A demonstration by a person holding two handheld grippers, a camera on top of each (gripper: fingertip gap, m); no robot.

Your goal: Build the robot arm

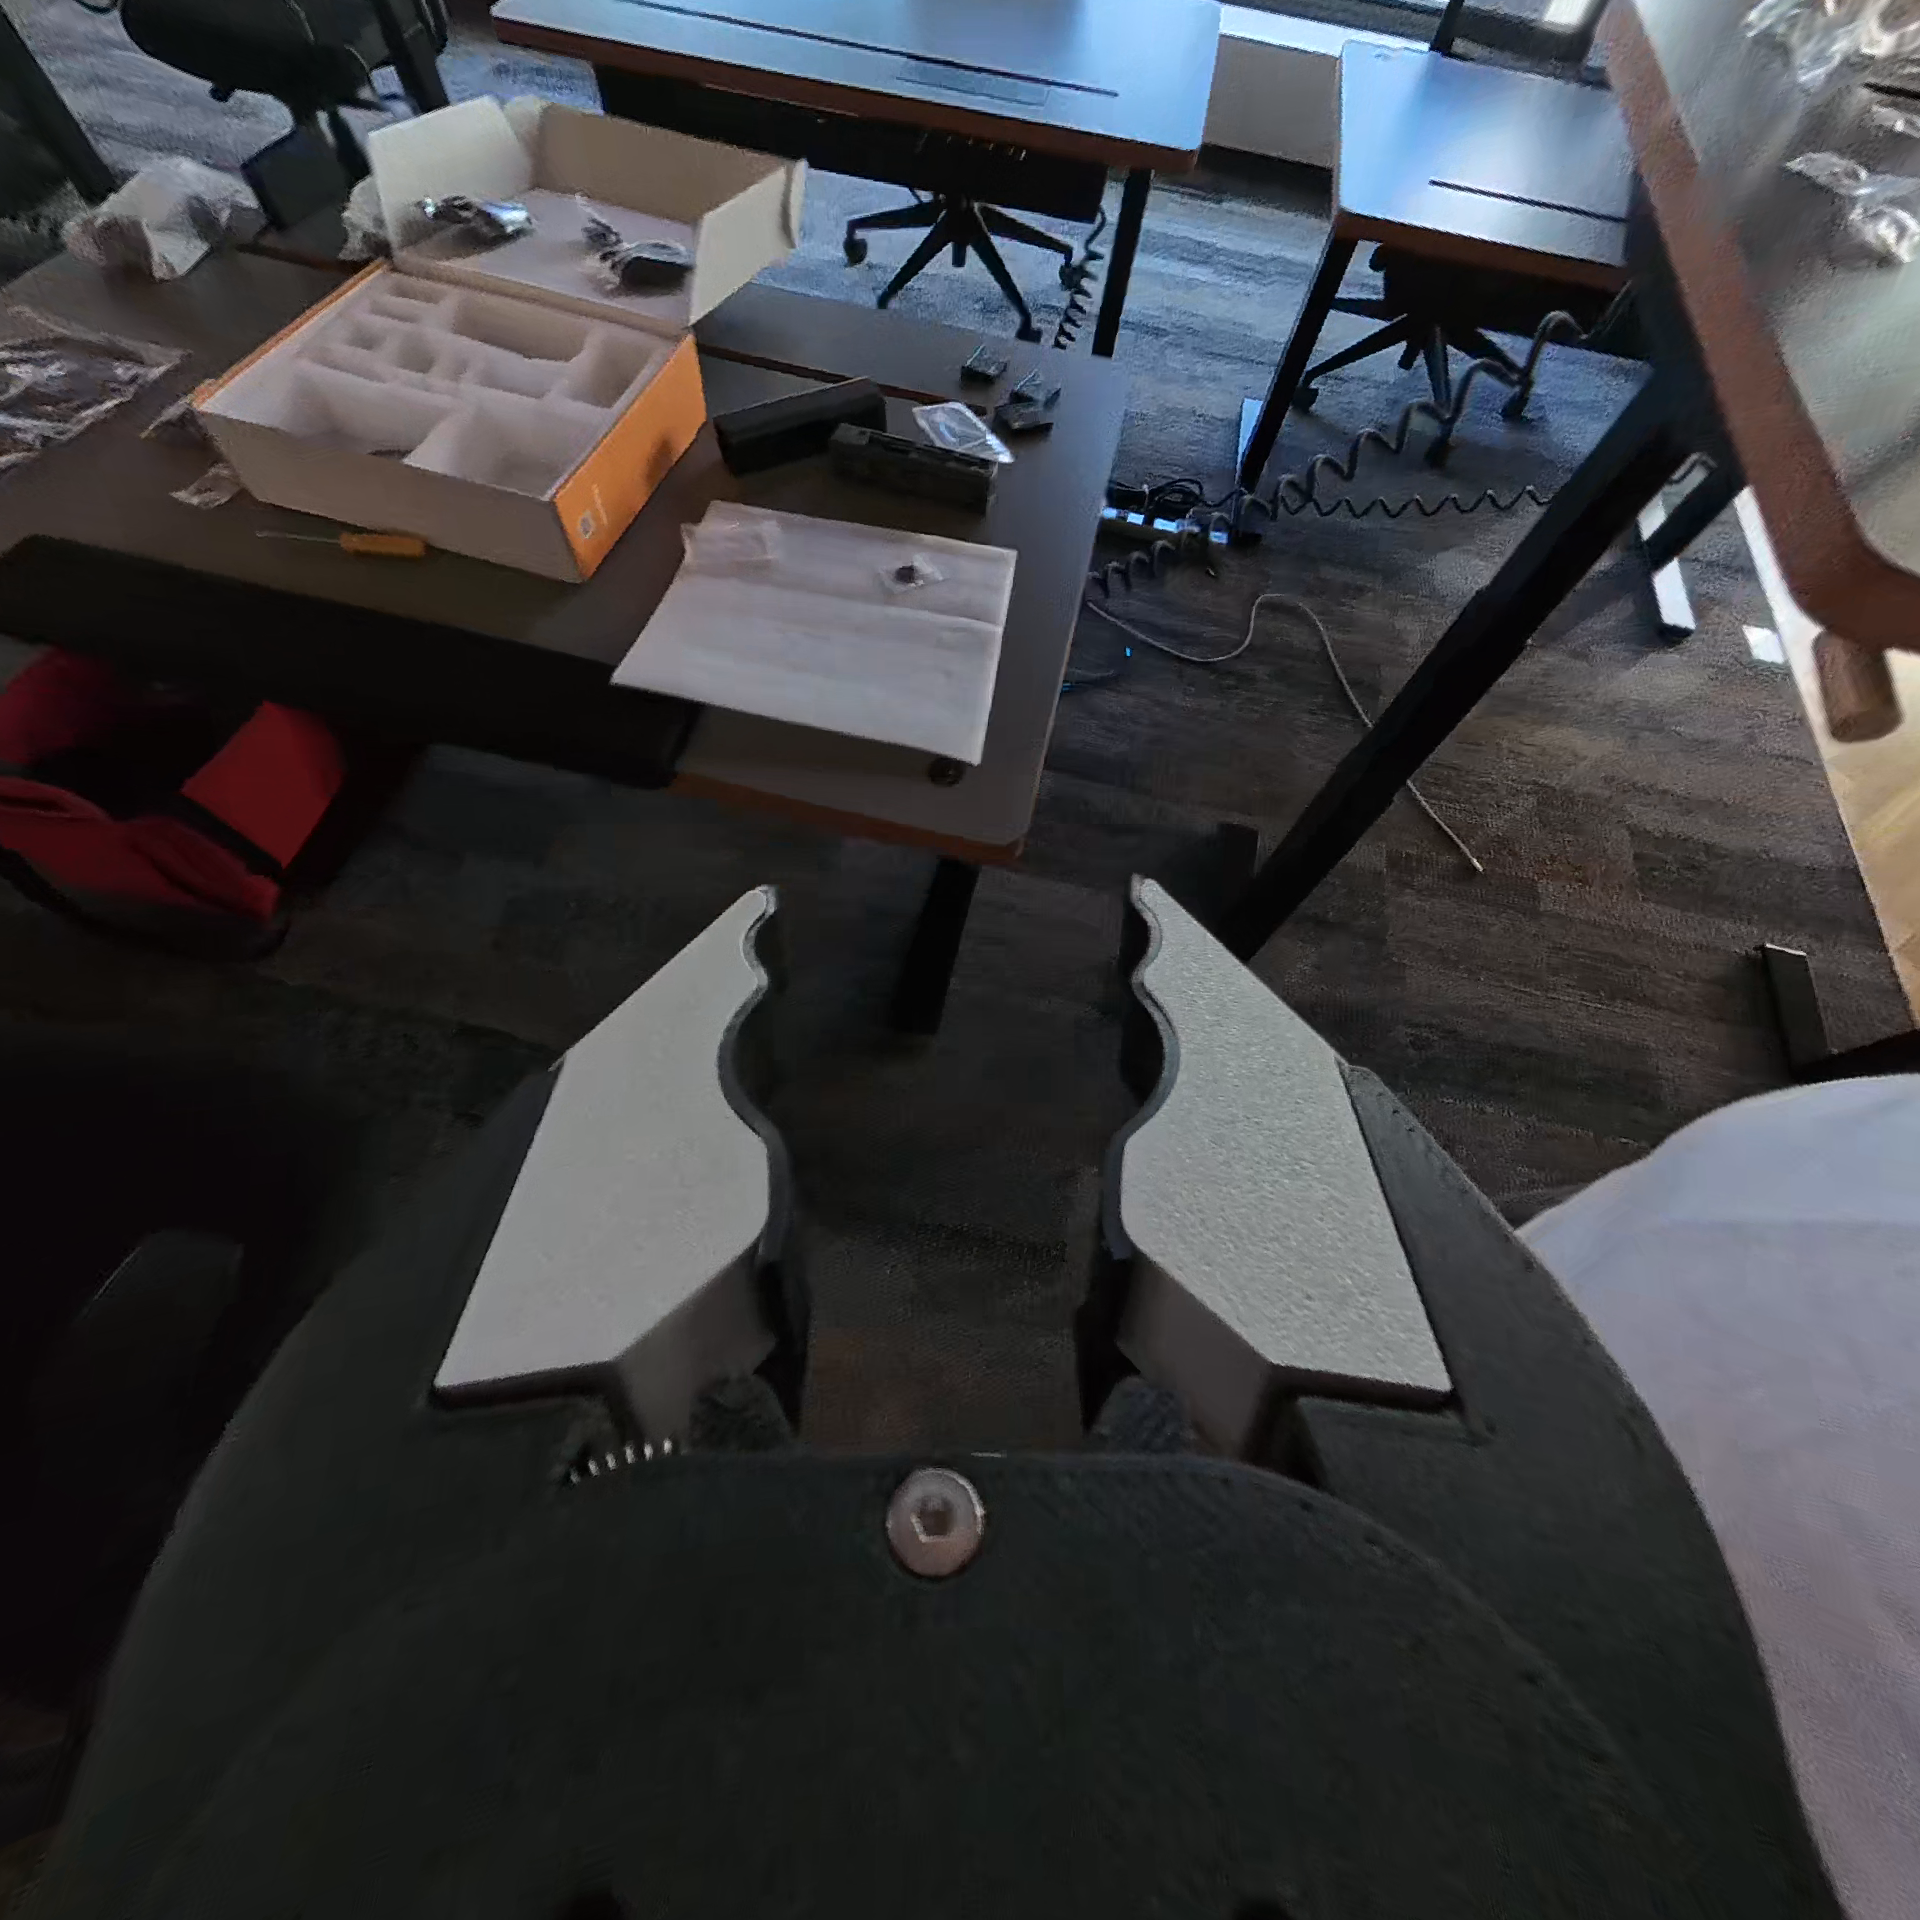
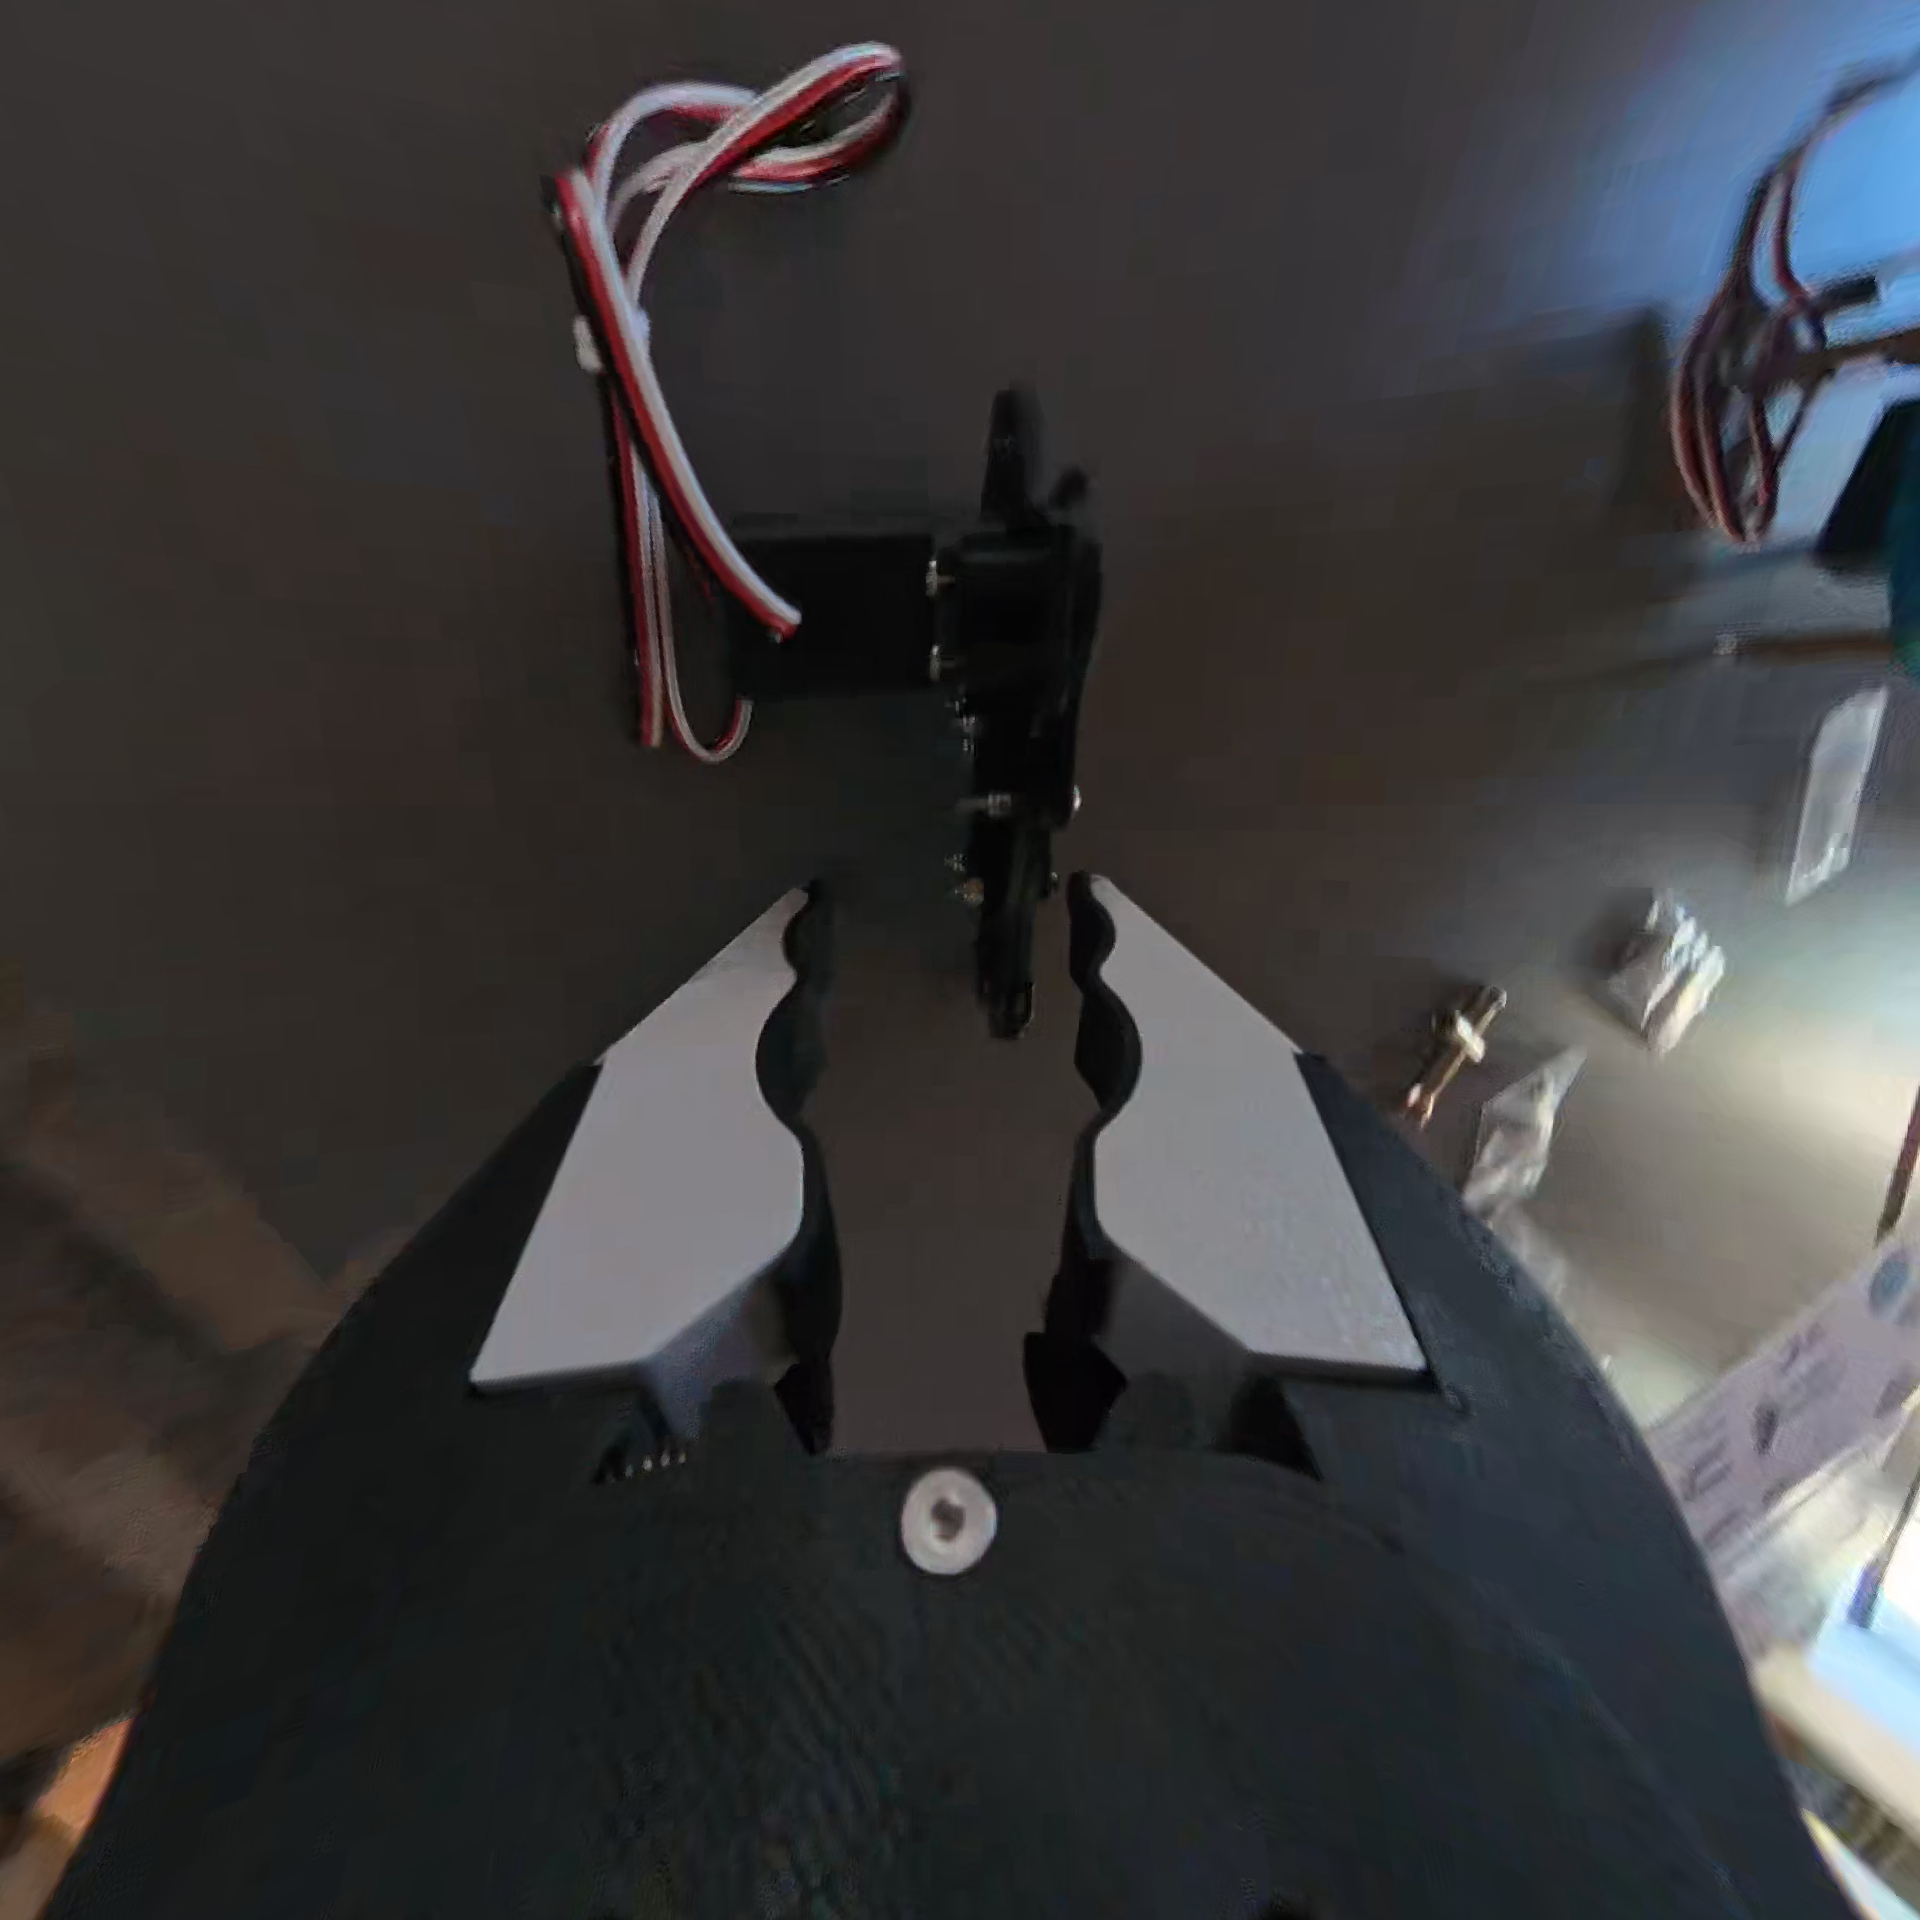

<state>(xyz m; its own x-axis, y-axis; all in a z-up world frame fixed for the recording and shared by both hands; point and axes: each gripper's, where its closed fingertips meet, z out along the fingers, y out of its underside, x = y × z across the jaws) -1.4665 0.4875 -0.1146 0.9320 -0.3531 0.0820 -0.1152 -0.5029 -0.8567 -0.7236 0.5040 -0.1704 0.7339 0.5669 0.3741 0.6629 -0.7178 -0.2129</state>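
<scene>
Both empty and open, the right claw (image 2: 940, 894) straddles the black servo assembly (image 2: 997, 717) at 12 o'clock, whose loose wires (image 2: 675, 416) could snag, while the left claw (image 1: 951, 904) hangs over the floor.

Dim, wide-angle-warped views with daylight entering from the right, glare there and smeared, blurred edges.

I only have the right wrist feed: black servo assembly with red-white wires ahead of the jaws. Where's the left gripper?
Observer: The left gripper hangs open over dark carpet, holding nothing.
Operator: Anything near it?
Observer: Ahead of it is a dark table carrying an orange-sided box with white foam cut-outs.
Operator: Any tools there?
Observer: A small orange-handled screwdriver lies on that table in front of the box.
</scene>
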